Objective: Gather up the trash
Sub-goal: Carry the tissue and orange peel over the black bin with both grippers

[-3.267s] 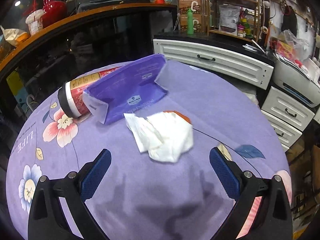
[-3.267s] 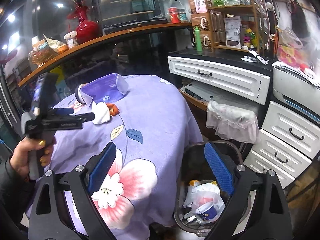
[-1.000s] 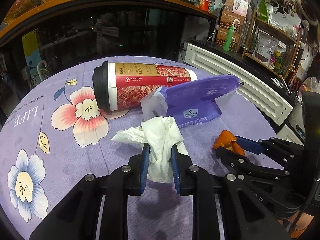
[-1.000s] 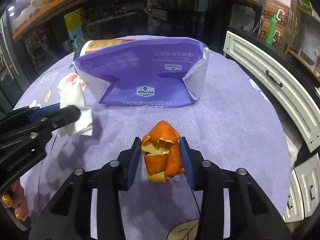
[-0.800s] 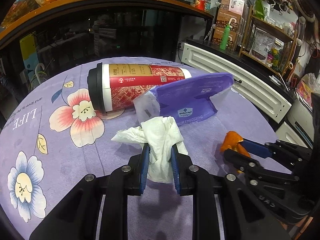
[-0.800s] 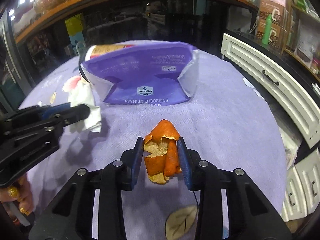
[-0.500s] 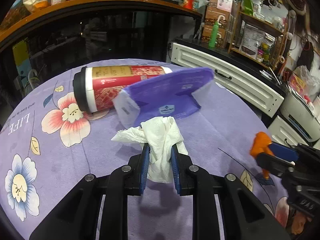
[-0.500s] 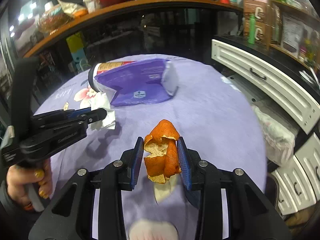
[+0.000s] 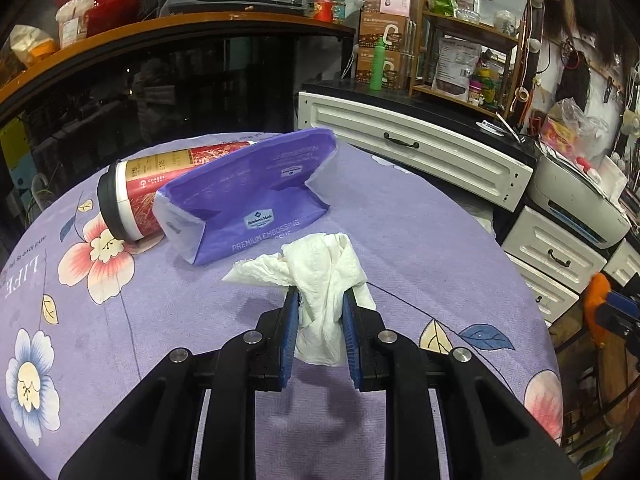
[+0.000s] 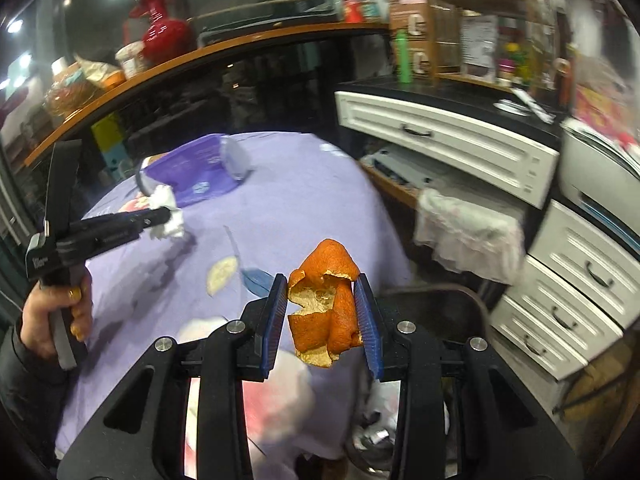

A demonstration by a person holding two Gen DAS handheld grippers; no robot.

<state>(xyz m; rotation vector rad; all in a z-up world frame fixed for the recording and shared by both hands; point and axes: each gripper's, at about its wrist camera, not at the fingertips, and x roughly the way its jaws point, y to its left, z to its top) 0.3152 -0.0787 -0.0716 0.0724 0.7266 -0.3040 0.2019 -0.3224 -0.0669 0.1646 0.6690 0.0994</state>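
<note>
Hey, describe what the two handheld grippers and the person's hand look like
Both the left gripper and right gripper are black plastic with silver bolts and ribbed blue pads. The hand shows yellow-painted nails and a dark sleeve.

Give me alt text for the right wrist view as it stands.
The right gripper holds an orange peel between its blue pads, over the table edge near the dark trash bin. At left, the left gripper pinches a white tissue above the purple floral tablecloth.

Cup (image 9: 132, 196) lying on table (image 9: 420, 240) behind tissue pack (image 9: 256, 204), crumpled tissue (image 9: 324, 276) before pack (raised), drawers (image 9: 416, 152) right
</note>
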